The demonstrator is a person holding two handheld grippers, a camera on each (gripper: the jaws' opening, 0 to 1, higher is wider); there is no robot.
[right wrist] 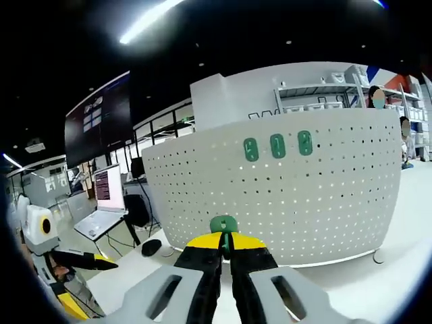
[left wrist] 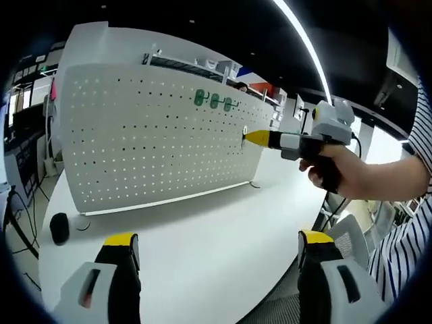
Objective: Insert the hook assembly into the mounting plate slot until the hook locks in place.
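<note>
A white perforated mounting plate (left wrist: 155, 142) stands upright on the table. Three green hook assemblies (left wrist: 214, 101) hang in a row near its top, and they are seen again as green hook assemblies (right wrist: 277, 145) in the right gripper view. My right gripper (right wrist: 226, 241) is shut on another green hook (right wrist: 223, 225), holding it just in front of the plate (right wrist: 324, 196). From the left gripper view, the right gripper (left wrist: 251, 138) has its yellow tips at the plate's right part, held by a hand. My left gripper (left wrist: 217, 241) is open and holds nothing, well back from the plate.
The white table (left wrist: 216, 223) runs in front of the plate. A black mouse (left wrist: 59, 227) lies by the plate's left end. A laptop (right wrist: 101, 219) sits on a desk farther back. A person's striped sleeve (left wrist: 405, 236) is at the right. Shelves stand behind the plate.
</note>
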